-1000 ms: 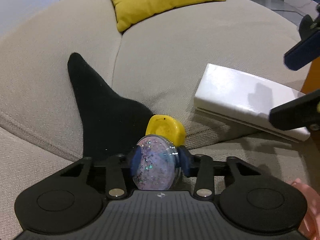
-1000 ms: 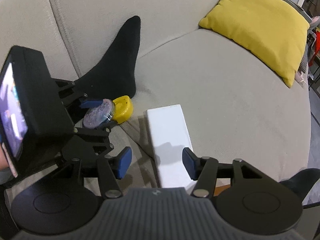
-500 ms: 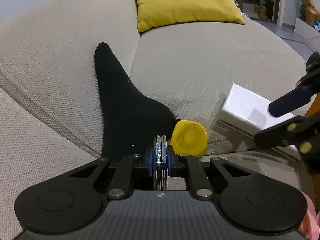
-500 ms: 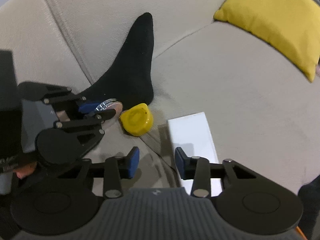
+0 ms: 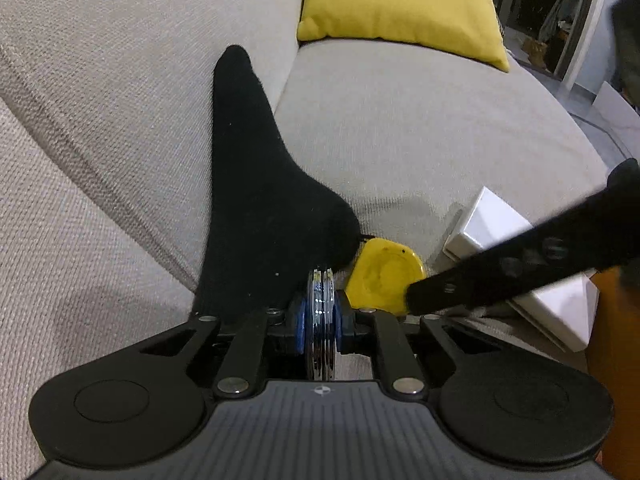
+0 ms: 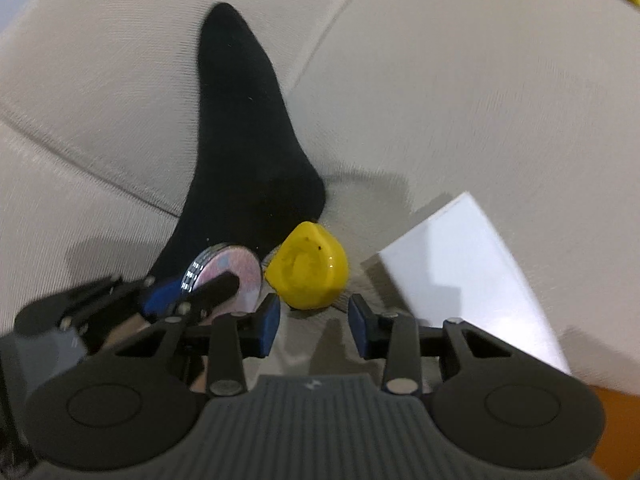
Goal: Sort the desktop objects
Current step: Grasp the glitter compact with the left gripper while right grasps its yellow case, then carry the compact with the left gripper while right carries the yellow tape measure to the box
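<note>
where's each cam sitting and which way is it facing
Left wrist: behind the left tool, angled down at the sofa; its pads grip a glittery disc; the right tool's finger crosses in.
Right wrist: behind the right tool, jaws apart, aimed at the yellow case; left tool visible.
Shared: black sock, case, white box.
</note>
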`<state>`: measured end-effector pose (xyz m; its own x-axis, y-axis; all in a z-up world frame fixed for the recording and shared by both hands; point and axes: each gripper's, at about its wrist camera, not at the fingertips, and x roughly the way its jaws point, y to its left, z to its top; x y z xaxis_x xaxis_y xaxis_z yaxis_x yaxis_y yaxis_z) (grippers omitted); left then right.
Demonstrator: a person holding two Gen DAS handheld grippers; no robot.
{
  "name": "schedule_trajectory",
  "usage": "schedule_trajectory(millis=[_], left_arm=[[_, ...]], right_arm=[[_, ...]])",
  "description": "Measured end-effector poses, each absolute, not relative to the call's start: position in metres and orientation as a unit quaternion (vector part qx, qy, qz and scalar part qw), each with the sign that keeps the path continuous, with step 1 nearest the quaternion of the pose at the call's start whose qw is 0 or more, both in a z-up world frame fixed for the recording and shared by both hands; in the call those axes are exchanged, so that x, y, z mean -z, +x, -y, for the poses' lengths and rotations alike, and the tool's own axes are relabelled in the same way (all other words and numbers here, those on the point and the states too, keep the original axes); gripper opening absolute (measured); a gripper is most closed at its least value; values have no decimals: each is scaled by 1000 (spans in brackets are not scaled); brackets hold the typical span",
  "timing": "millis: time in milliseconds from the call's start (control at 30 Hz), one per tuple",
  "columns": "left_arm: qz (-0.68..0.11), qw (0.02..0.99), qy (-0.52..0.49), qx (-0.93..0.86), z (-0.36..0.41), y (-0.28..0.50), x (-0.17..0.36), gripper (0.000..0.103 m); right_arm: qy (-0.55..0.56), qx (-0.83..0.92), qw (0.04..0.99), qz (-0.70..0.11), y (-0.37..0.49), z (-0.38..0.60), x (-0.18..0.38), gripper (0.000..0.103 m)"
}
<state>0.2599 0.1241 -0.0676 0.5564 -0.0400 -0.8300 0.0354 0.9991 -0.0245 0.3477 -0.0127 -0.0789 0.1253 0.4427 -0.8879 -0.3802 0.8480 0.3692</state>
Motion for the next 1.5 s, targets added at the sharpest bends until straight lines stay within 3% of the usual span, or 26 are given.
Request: schedule_trajectory(millis=[400, 500, 700, 1267, 1500], left_arm=[[-490, 871, -22, 17, -131, 258, 65, 19], [-489, 872, -25, 14, -131, 257, 65, 19], [-490, 871, -40, 10, -134, 255, 64, 19], [-494, 869, -38, 10, -131, 245, 61, 17], [-490, 870, -55, 11, -135, 243, 63, 16]], right_arm=[[55, -234, 758, -606, 353, -6, 103, 44], [51, -228, 767, -597, 347, -10, 102, 42], [29, -257, 776, -575, 329, -11, 87, 27], [17, -264, 778, -569, 332, -33, 87, 28], [26, -264, 783, -562, 331, -28, 84, 23]])
